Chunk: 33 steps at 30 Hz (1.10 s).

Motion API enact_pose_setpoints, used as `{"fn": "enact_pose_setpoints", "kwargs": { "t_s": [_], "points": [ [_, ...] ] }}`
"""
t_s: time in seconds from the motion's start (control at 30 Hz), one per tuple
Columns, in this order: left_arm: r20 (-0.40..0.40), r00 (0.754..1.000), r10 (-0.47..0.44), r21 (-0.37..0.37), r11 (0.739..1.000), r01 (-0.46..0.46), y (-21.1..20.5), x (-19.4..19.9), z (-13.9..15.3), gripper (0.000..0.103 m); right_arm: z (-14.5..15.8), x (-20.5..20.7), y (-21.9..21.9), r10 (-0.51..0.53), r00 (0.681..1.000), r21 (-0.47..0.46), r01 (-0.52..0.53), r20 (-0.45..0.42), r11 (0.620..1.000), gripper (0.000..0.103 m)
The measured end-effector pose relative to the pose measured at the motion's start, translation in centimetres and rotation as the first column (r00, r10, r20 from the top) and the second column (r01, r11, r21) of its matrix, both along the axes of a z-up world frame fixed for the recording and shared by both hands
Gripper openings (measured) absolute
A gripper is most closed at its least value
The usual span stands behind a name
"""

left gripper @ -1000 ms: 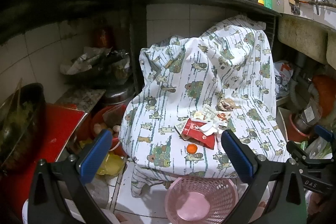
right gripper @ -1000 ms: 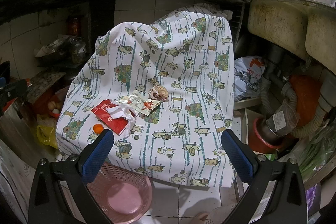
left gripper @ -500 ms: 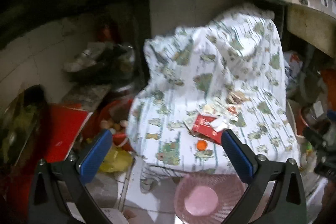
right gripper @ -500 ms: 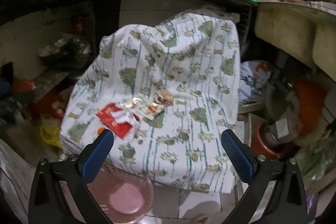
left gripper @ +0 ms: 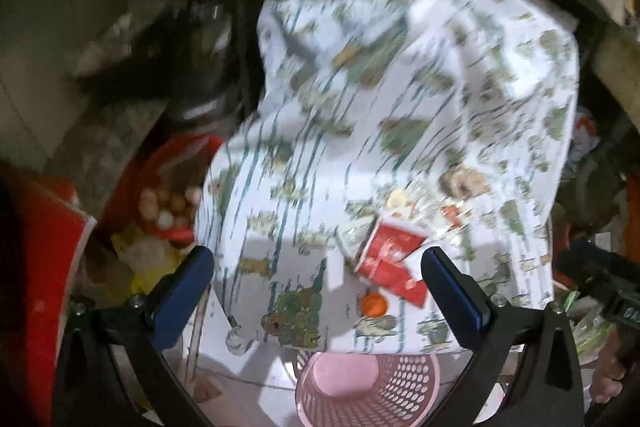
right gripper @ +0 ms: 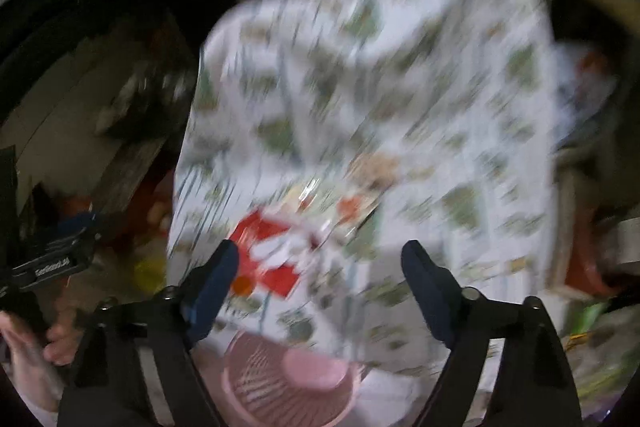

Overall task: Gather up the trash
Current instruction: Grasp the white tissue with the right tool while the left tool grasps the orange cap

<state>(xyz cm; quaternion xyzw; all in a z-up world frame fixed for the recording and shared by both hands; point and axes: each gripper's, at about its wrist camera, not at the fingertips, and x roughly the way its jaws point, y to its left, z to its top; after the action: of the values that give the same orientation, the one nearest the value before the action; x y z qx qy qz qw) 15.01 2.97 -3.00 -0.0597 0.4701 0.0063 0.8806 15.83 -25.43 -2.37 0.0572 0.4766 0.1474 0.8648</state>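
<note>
Trash lies on a cloth-covered table (left gripper: 304, 187): a red packet (left gripper: 394, 255) with white paper, an orange cap (left gripper: 374, 305), a crumpled brown wad (left gripper: 464, 181) and shiny wrappers. A pink mesh basket (left gripper: 368, 387) stands on the floor under the table's near edge. My left gripper (left gripper: 318, 279) is open above that edge, nothing between its fingers. In the blurred right wrist view my right gripper (right gripper: 320, 275) hovers over the red packet (right gripper: 268, 255) and the basket (right gripper: 288, 383); its jaws are closing, and no pad touches anything.
A red bowl of eggs (left gripper: 172, 203) and a yellow bag (left gripper: 144, 259) sit on the floor left of the table. Dark shelves with pots fill the left side. A hand (right gripper: 36, 343) holds the other gripper at the right wrist view's left edge.
Both grippers have swung forward and tipped down toward the table's near edge and the basket. The right gripper's fingers stand closer together than before. Both views have blurred.
</note>
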Motion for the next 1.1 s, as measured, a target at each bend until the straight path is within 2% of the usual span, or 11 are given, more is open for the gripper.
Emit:
{"fn": "enact_pose_setpoints", "kwargs": {
  "t_s": [0.2, 0.37, 0.4, 0.5, 0.57, 0.67, 0.87, 1.0, 1.03, 1.07, 1.1],
  "points": [
    [-0.214, 0.977, 0.000, -0.024, 1.000, -0.006, 0.2, 2.8, -6.1, 0.103, -8.0, 4.6, 2.6, 0.014, 0.979, 0.064, -0.001, -0.203, 0.998, 0.077],
    [-0.258, 0.965, -0.037, -0.005, 0.999, 0.037, -1.2, 3.8, -8.3, 0.100, -12.0, 7.0, 3.2, -0.007, 0.957, 0.105, 0.039, -0.289, 0.994, 0.077],
    [-0.273, 0.960, -0.065, -0.032, 0.998, 0.058, -1.5, 3.9, -8.8, 0.092, -13.2, 7.3, 3.4, 0.002, 0.949, 0.115, 0.036, -0.314, 0.993, 0.075],
    [-0.320, 0.940, -0.118, -0.094, 0.991, 0.092, -2.2, 4.2, -10.0, 0.067, -14.5, 7.8, 3.5, 0.005, 0.930, 0.122, 0.043, -0.367, 0.992, 0.050],
    [-0.338, 0.932, -0.134, -0.118, 0.988, 0.100, -2.9, 4.2, -10.6, 0.061, -14.8, 7.8, 3.2, 0.003, 0.929, 0.135, 0.051, -0.369, 0.990, 0.032],
    [-0.349, 0.925, -0.154, -0.140, 0.984, 0.111, -3.6, 4.3, -11.0, 0.061, -13.5, 7.7, 2.7, -0.011, 0.944, 0.123, 0.055, -0.329, 0.991, 0.019],
    [-0.399, 0.894, -0.204, -0.169, 0.975, 0.147, -5.7, 4.8, -12.3, 0.066, -7.2, 3.8, -0.4, -0.065, 0.984, 0.028, 0.070, -0.168, 0.997, 0.018],
    [-0.432, 0.878, -0.206, -0.122, 0.978, 0.170, -6.7, 4.9, -13.7, 0.066, -2.7, 2.6, -1.2, -0.093, 0.992, 0.000, 0.093, -0.089, 0.996, 0.018],
    [-0.438, 0.876, -0.200, -0.113, 0.980, 0.167, -6.9, 4.9, -14.0, 0.053, -2.2, 2.4, -1.2, -0.097, 0.992, 0.003, 0.097, -0.076, 0.995, 0.018],
    [-0.442, 0.877, -0.189, -0.100, 0.982, 0.162, -7.0, 4.9, -14.2, 0.052, -1.7, 2.2, -1.2, -0.101, 0.993, 0.003, 0.101, -0.068, 0.995, 0.018],
    [-0.431, 0.884, -0.182, -0.066, 0.983, 0.170, -7.3, 4.8, -13.9, 0.035, -1.2, 1.6, -1.4, -0.106, 0.992, 0.004, 0.106, -0.063, 0.994, 0.018]
  ]
}}
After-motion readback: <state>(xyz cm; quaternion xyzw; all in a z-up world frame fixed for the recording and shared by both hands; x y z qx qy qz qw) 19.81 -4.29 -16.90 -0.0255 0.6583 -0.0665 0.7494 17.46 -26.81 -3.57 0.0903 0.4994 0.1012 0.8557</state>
